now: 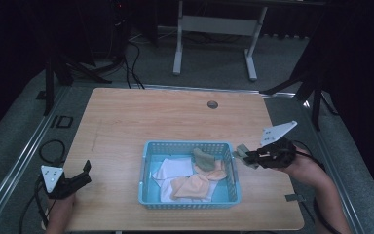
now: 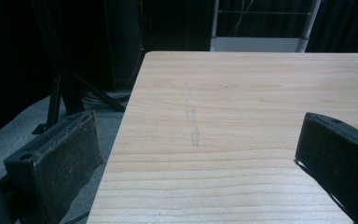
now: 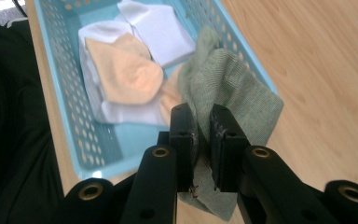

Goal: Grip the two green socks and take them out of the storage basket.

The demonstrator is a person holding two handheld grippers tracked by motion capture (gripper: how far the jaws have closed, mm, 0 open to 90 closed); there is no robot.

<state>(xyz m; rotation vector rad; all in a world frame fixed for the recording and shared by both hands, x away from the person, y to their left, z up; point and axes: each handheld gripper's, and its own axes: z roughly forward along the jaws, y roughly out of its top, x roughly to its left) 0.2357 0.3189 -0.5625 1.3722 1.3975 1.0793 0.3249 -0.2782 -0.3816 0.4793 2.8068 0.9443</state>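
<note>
Your right gripper (image 3: 200, 128), black, pinches a grey-green sock (image 3: 228, 88). Beside it, the light-blue perforated basket (image 3: 58, 88) holds peach socks (image 3: 126, 70) and white socks (image 3: 161, 35). Tabletop (image 1: 126, 117): pale woodgrain.

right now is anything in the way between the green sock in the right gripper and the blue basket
Only the basket's own right wall. The right gripper pinches the green sock just outside the blue basket, the sock overhanging that rim. Nothing else visible stands between; other socks lie inside.
</note>
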